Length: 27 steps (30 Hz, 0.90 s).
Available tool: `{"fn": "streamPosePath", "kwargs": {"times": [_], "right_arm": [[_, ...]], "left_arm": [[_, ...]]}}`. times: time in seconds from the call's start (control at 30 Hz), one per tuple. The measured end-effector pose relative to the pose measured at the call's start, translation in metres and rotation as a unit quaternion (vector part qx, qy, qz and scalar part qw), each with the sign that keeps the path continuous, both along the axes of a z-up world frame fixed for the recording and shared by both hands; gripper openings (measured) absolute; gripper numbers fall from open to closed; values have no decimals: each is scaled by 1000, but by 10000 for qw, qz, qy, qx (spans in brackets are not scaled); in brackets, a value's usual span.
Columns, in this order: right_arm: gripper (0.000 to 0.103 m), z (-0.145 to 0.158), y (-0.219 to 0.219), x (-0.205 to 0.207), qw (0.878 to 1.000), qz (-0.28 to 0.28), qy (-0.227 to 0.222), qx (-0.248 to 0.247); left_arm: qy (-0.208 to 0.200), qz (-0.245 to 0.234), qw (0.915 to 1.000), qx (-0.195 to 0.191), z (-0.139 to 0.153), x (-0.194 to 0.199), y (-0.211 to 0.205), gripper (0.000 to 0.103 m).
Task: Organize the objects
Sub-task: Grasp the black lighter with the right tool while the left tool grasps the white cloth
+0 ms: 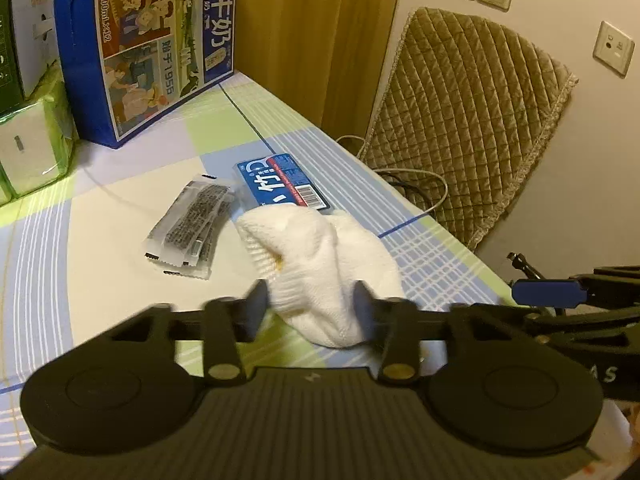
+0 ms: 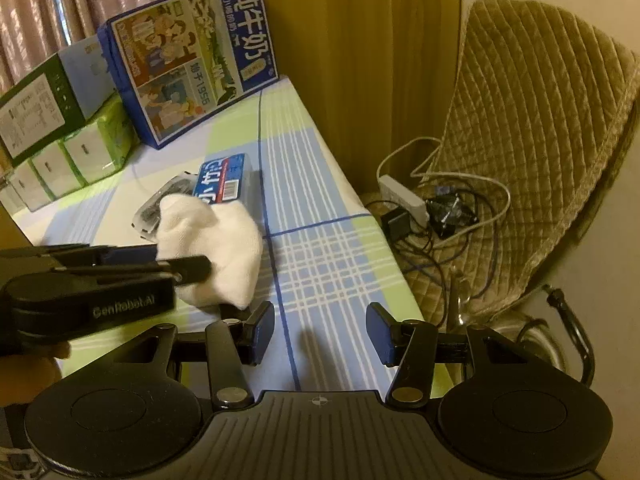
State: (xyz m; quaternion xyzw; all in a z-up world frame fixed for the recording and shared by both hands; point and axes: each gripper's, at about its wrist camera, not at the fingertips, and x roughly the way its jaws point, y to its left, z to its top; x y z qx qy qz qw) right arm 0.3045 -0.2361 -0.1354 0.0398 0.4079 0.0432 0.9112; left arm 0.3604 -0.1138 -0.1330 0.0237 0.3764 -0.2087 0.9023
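Observation:
A bunched white sock lies near the table's right edge, and my left gripper is shut on its lower part, a finger pressing each side. From the right wrist view the sock bulges past the left gripper. Just behind the sock lie a flat blue pack with a barcode and clear sachets with dark contents. My right gripper hovers open over the checked tablecloth, to the right of the sock, nothing between its blue pads.
At the back stand a blue milk carton box, green tissue packs and a green-and-white box. Off the table's right edge are a quilted chair plus a power strip with tangled cables.

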Motion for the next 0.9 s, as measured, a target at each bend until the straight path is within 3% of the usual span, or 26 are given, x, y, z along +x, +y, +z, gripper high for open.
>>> {"fn": "streamPosePath", "kwargs": {"times": [0.2, 0.4, 0.57, 0.63, 0.77, 0.9], "right_arm": [[46, -6, 11, 3, 9975, 697, -63, 95], [46, -17, 36, 8, 9924, 1228, -20, 39], [33, -29, 43, 21, 9909, 1334, 149, -67], [30, -30, 42, 25, 9917, 1275, 135, -79], [26, -32, 46, 26, 9913, 1306, 52, -171], [19, -31, 47, 29, 9917, 1273, 134, -151]], "left_arm": [[-16, 379, 9987, 334, 21, -37, 38, 20], [180, 747, 9968, 206, 25, -75, 74, 20], [112, 684, 9972, 292, 16, -75, 74, 36], [23, 680, 9971, 337, 17, -73, 72, 47], [-79, 625, 9975, 323, 21, -71, 70, 58], [20, 497, 9971, 582, 12, -68, 65, 59]]}}
